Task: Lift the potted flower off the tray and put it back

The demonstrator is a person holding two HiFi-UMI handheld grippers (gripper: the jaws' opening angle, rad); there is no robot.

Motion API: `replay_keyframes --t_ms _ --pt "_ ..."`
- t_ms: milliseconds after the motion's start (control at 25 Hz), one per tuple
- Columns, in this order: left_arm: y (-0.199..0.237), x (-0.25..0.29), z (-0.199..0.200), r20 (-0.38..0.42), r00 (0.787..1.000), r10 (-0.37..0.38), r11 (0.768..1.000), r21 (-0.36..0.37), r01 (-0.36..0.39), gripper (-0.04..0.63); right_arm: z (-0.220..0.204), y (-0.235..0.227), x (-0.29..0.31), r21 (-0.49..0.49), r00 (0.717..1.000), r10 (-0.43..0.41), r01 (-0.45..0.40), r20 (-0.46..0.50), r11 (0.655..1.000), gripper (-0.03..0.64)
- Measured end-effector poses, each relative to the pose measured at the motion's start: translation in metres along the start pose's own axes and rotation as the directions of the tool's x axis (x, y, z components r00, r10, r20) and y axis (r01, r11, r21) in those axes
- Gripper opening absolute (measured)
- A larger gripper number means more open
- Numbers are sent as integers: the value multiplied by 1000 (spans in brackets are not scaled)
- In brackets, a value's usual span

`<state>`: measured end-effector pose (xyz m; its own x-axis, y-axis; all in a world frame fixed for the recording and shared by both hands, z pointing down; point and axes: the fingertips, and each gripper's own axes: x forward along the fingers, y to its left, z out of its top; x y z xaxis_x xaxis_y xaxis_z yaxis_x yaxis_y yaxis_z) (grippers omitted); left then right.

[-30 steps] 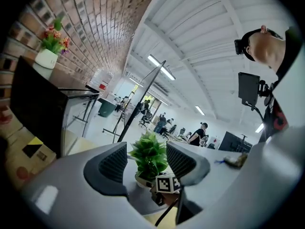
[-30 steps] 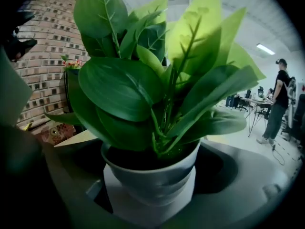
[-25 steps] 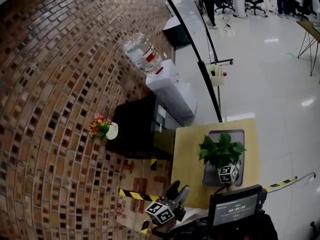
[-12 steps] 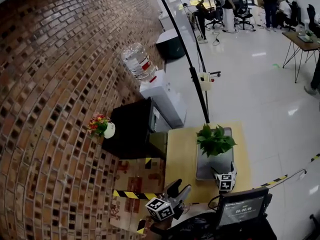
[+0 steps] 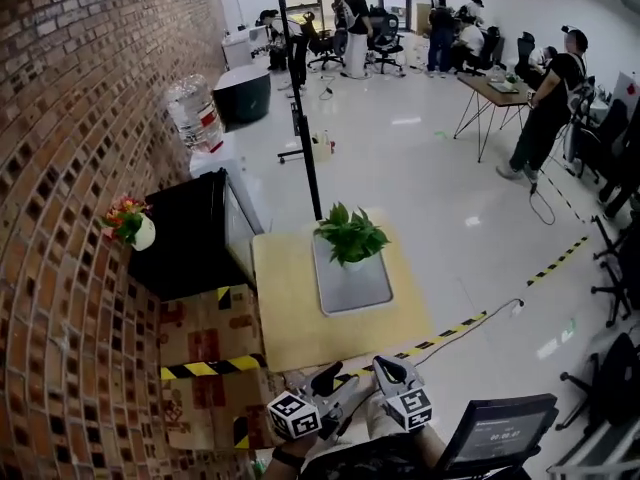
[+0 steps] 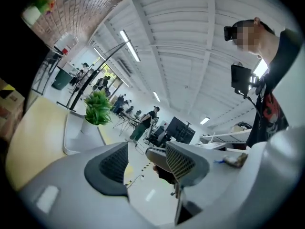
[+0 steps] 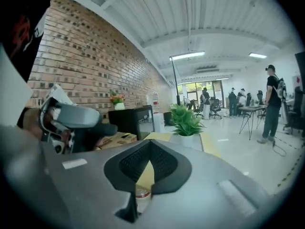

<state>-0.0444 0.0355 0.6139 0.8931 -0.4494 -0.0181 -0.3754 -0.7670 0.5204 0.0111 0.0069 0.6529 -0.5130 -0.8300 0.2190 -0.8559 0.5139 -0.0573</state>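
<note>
The potted flower (image 5: pixel 350 236), a leafy green plant in a white pot, stands upright at the far end of the grey tray (image 5: pixel 352 290) on the wooden table (image 5: pixel 290 328). Both grippers hover by the table's near edge, well short of the pot. My left gripper (image 5: pixel 335 380) has a gap between its jaws that is closing, with nothing in it (image 6: pixel 147 149). My right gripper (image 5: pixel 386 368) is shut on nothing, its pads meeting at the tip (image 7: pixel 149 144). The plant (image 6: pixel 97 108) shows far off in the left gripper view and straight ahead (image 7: pixel 185 119) in the right gripper view.
A black cabinet (image 5: pixel 190 233) with a flower vase (image 5: pixel 130 223) stands left of the table against the brick wall. Cardboard boxes (image 5: pixel 210 343) with hazard tape sit beside it. A black pole (image 5: pixel 303 138) rises behind the table. A screen (image 5: pixel 500 433) is at lower right. People stand further off.
My right gripper was at the pot's base; it has drawn back toward me and shut. The pot stays on the tray. The left gripper shifted and the head view swung.
</note>
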Motion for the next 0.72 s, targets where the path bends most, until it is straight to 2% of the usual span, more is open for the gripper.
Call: replay_keyframes --t_ms 200,320,400,480,560,720 --pt "-56 -16 2 -16 999 -40 993 108 42 210 28 50 -36 -9 996 74 -74 47 997 2" --pt "-85 -13 -2 -77 993 -89 975 199 103 209 42 57 -44 -31 991 111 -109 69 994 2" --pt "-102 -9 -3 -94 991 -96 965 236 116 209 49 53 -54 -56 991 119 -116 60 992 2" --pt "-120 -5 -2 -93 992 -88 966 237 108 209 51 48 -70 -70 992 118 -115 45 991 2" --pt "-134 -1 -3 -86 993 -81 968 229 99 201 50 44 -86 -40 991 127 -126 42 991 2" --pt "-142 7 -11 -80 995 -53 969 236 70 188 45 38 -106 -32 988 150 -149 25 988 2"
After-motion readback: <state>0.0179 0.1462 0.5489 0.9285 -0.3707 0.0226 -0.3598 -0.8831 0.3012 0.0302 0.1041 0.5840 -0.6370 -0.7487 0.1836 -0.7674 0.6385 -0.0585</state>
